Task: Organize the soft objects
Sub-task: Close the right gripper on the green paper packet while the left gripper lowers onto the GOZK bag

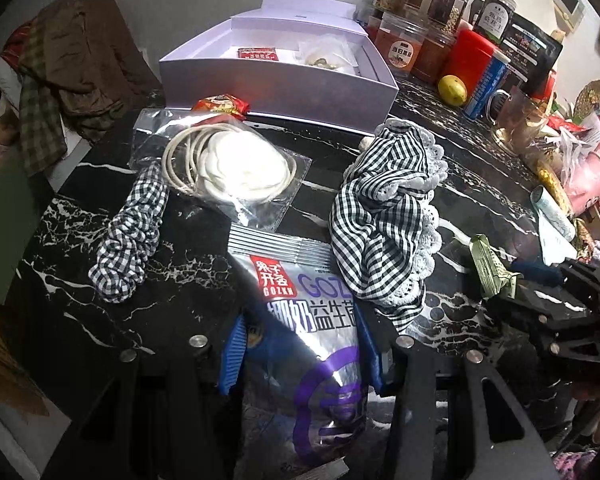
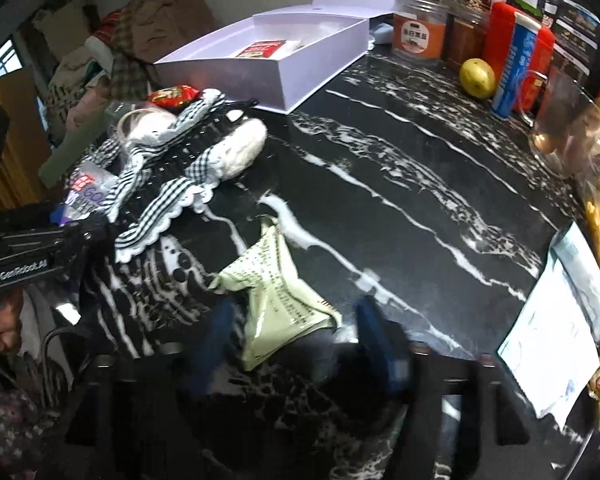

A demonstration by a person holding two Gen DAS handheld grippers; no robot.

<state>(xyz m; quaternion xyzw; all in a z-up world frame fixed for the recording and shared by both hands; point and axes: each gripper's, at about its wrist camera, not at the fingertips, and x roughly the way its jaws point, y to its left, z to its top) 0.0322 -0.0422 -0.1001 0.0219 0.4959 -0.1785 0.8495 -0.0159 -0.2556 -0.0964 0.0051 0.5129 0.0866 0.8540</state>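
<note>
Here the left gripper (image 1: 304,356) has its blue pads clamped on a silver snack pouch (image 1: 320,344) lying on the black marble table (image 2: 420,200). The right gripper (image 2: 296,340) stands parted, its pads off the green packet (image 2: 276,300), which lies between them on the table.

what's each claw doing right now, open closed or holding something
left claw: shut on the silver snack pouch
right claw: open, green packet lies loose between its fingers

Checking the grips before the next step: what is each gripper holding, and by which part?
The left gripper grips the silver snack bag across its middle. The right gripper holds nothing; the green packet lies between its open fingers.
</note>
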